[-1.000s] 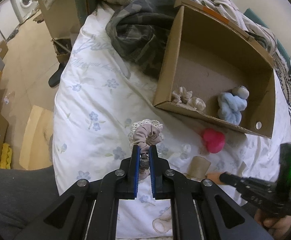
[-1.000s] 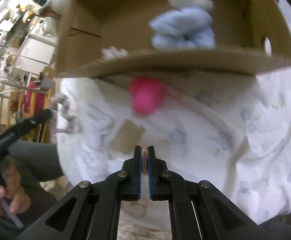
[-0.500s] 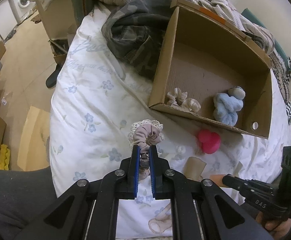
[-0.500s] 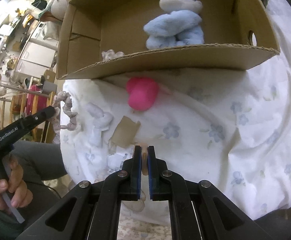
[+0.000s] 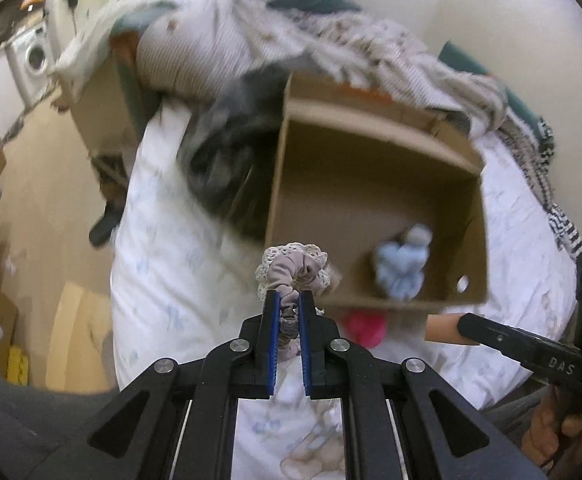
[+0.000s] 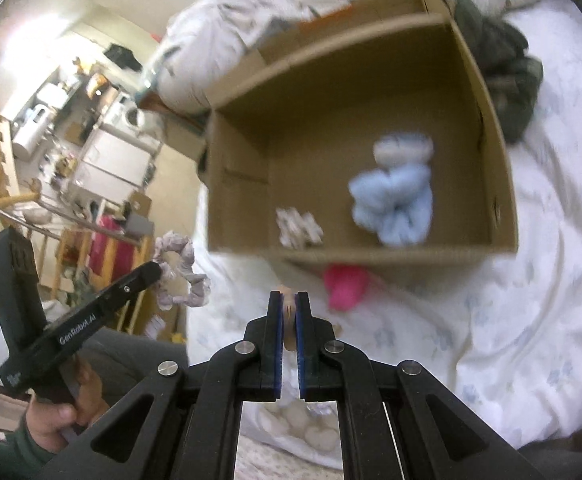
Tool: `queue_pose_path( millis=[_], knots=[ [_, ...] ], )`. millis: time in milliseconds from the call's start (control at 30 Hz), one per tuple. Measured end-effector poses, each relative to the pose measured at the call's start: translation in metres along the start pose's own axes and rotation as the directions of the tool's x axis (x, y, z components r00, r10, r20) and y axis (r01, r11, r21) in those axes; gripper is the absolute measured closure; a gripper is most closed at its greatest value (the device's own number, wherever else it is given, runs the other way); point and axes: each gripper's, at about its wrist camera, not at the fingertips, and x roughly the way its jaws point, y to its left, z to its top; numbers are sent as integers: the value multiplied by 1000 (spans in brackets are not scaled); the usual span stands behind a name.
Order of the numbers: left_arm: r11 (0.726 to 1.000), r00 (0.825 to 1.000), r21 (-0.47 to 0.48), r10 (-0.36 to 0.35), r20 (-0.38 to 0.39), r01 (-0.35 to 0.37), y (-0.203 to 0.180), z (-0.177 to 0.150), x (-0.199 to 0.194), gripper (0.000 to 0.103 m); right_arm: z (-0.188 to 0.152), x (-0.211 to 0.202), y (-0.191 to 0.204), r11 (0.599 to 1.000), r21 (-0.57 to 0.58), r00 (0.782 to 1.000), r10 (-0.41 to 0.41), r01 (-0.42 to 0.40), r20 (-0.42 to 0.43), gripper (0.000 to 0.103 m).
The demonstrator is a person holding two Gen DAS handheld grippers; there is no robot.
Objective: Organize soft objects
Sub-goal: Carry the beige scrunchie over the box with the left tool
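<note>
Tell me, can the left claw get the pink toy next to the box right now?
Probably not yet. The left claw is shut on a mauve scrunchie, so it has no room for the pink toy, though nothing covers it beside the cardboard box.

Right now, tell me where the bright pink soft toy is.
The bright pink soft toy lies on the floral white bedsheet, just outside the near wall of the open cardboard box, below the pale blue plush inside.

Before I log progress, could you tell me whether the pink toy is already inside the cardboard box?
No, the pink toy lies on the bedsheet just outside the cardboard box's near wall.
</note>
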Motion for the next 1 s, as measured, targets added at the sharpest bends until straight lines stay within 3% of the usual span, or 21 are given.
queue_pose_path(
  millis=[233,467,633,1000],
  knots=[
    [999,996,54,-9,86,4,-22,55,-11,94,43,-22,6,999,-32,996,4,-1,89,96],
    [998,995,70,-4,97,-2,-32,86,24,94,68,-15,-22,1000,3,988,-16,16,151,96],
    [997,998,76,-17,69,12,-35,83,62,94,65,6,-40,997,53,991,-59,53,120,96],
    [993,1000,117,-15,-7,15,-39,62,108,94,66,42,-45,994,9,994,-109,108,34,96]
  ],
)
